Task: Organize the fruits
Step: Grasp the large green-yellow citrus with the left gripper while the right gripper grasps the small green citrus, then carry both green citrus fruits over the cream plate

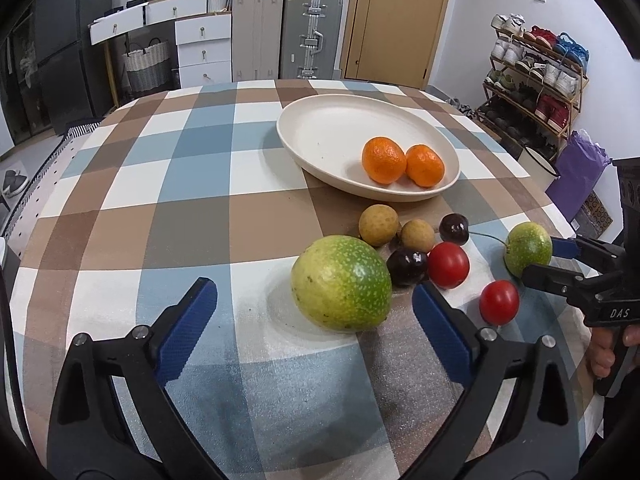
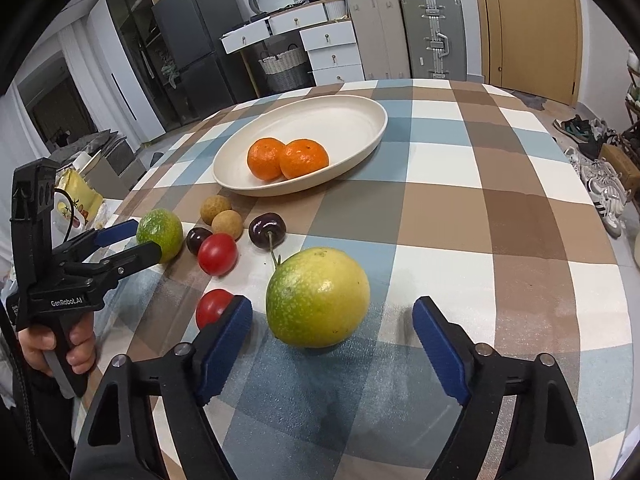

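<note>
Speckled green-yellow passion fruit (image 2: pixel 318 298), round, on checked tablecloth (image 2: pixel 480 184)

The table (image 1: pixel 192 168) wears a checked cloth of brown, blue-grey, grey and white squares. The oval plate (image 1: pixel 320 120) is cream, and the two mandarins (image 1: pixel 384 159) in it are bright orange. Two passion fruits (image 1: pixel 342 283) are yellow-green with pale speckles. The cherry tomatoes (image 1: pixel 449 265) are red, the cherries (image 1: pixel 407 266) near black, the longans (image 1: pixel 379 225) tan. The left tongs (image 1: pixel 314 304) and right tongs (image 2: pixel 332 320) are black with blue pads.
</note>
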Tool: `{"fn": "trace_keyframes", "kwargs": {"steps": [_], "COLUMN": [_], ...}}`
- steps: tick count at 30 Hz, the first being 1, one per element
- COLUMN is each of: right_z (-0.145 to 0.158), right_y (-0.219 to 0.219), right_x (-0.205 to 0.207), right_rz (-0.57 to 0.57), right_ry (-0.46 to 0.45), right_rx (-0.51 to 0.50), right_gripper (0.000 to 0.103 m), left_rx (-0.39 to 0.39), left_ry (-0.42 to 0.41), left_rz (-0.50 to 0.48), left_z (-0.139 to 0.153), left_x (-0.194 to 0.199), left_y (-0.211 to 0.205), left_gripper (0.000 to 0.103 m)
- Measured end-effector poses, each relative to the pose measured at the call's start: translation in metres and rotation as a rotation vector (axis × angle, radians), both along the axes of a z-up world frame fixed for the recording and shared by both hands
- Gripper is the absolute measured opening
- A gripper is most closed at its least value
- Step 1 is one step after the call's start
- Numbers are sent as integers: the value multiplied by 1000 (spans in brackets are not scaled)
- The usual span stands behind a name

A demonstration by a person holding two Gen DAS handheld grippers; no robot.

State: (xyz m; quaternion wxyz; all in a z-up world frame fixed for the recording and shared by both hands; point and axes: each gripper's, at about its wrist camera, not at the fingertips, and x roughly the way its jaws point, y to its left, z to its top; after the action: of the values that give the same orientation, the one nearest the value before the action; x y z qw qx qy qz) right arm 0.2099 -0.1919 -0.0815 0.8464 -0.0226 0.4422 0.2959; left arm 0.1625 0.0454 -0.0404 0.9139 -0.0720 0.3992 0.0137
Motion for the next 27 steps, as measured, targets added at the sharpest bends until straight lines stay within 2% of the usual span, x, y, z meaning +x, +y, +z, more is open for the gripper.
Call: {"fn": "trace_keyframes", "kwargs": {"steps": [2,5,9,11,13,15,27], "right_z": [-1,-3,-3,-2,-2,-1,0], "right_y": [1,0,0,2,4,5,4], "right_x": [1,3,3,2,1,0,-3], "right_rz": [0,-7,0,10,18,19,25], "right_ry": [-2,5,11,4,0,-2,-23], "right_rx": [-1,0,14,12,14,20,16], "right_gripper": [80,78,70,63,60,53,52], "left_rx": [0,3,-3,-15,-32,-34,-49], "left_ry": [14,36,33,26,18,14,-21], "left_rz": [-5,-18,-32,-41,-57,-55,-52], "left_z": [-2,-6,-6,-6,-5,-4,1], "left_x": [3,6,6,5,4,3,-3], "left_y": [-1,-3,-5,-5,-5,-4,-2], "left_gripper": [93,83,72,64,50,50,50]}}
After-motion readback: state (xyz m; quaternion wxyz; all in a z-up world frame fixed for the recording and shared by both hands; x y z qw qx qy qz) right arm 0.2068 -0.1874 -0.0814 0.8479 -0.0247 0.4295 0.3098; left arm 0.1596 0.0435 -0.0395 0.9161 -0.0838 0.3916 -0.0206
